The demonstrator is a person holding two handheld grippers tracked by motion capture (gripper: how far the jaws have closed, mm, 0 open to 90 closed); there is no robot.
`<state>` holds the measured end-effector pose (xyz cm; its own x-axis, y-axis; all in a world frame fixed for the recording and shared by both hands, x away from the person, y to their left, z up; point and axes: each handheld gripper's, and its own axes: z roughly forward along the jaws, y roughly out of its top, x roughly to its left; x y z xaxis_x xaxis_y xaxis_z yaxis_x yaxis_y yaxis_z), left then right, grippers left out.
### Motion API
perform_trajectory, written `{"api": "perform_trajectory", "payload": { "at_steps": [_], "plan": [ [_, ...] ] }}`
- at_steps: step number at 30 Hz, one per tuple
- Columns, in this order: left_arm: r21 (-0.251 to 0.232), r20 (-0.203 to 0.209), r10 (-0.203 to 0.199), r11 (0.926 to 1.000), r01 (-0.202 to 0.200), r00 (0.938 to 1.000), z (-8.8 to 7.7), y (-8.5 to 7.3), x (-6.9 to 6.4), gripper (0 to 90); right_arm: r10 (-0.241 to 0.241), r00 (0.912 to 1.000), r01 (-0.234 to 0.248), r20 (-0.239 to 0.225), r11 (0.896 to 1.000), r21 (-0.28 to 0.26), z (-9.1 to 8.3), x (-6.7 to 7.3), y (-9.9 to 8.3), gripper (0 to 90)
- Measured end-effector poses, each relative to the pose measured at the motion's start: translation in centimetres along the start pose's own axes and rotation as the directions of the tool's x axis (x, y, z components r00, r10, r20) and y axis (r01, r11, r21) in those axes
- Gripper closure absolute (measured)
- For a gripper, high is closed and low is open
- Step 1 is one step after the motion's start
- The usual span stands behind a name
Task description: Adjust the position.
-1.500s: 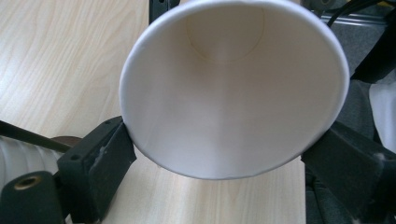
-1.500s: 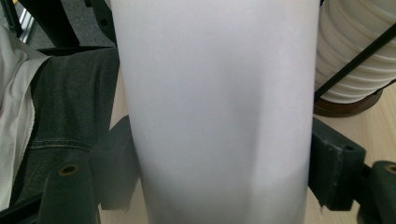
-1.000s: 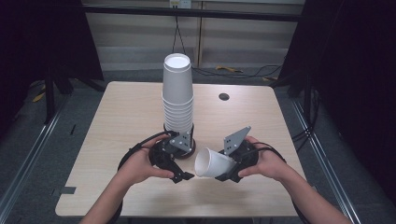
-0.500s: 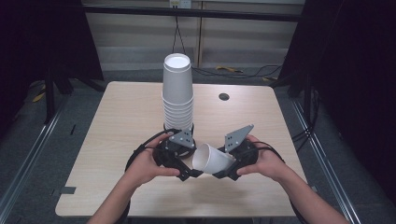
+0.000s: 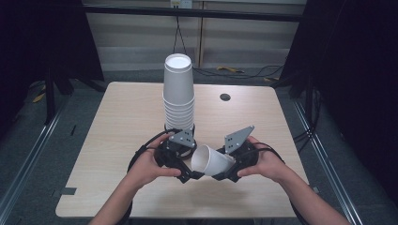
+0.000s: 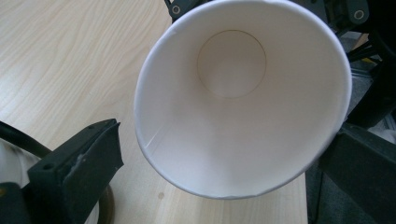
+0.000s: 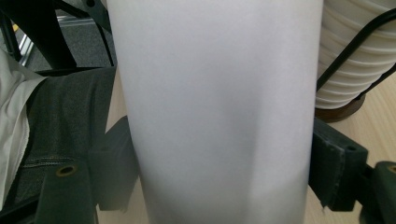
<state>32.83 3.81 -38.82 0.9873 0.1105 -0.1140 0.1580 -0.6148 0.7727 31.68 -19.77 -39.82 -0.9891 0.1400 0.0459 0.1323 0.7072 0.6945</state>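
Near the wooden table's [image 5: 117, 122] front edge, the right gripper [image 5: 224, 169] clamps one paper cup [image 5: 212, 161]; the left gripper's [image 5: 187, 174] jaws have just opened, clear of its rim; stacking on the cup tower [image 5: 179, 93] remains.

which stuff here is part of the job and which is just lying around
In the job:
- paper cup, lying sideways between both tools
- right hand-held gripper, shut on the cup
- left hand-held gripper, jaws just opened, either side of the rim
- cup stack

Lying about:
- table hole
- floor cables
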Motion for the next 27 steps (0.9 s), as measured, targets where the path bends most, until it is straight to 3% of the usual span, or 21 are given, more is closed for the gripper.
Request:
{"api": "perform_trajectory", "payload": {
  "at_steps": [7,17,26,27],
  "plan": [
    [-0.004,0.013,-0.009,1.0,0.009,0.9999,0.06,-0.09,0.21,6.2,0.001,1.0,-0.001,0.009,1.0,0.01,0.12,-0.23,0.06,21.7],
    [0.012,-0.004,0.008,0.9999,-0.008,1.0,0.13,0.03,-0.03,6.5,-0.001,0.9998,0.001,0.017,1.0,0.027,0.29,-0.13,0.22,21.6],
    [0.011,-0.006,-0.003,0.9999,0.003,1.0,0.57,0.11,-0.2,6.2,0.003,0.9998,-0.004,0.022,0.999,0.036,0.4,-0.01,0.39,21.6],
    [0.018,-0.01,0.011,0.9998,-0.01,0.9999,0.54,0.19,-0.23,6.5,-0.004,0.9998,0.004,0.018,0.999,0.035,0.41,0.02,0.4,21.6]
  ]
}}
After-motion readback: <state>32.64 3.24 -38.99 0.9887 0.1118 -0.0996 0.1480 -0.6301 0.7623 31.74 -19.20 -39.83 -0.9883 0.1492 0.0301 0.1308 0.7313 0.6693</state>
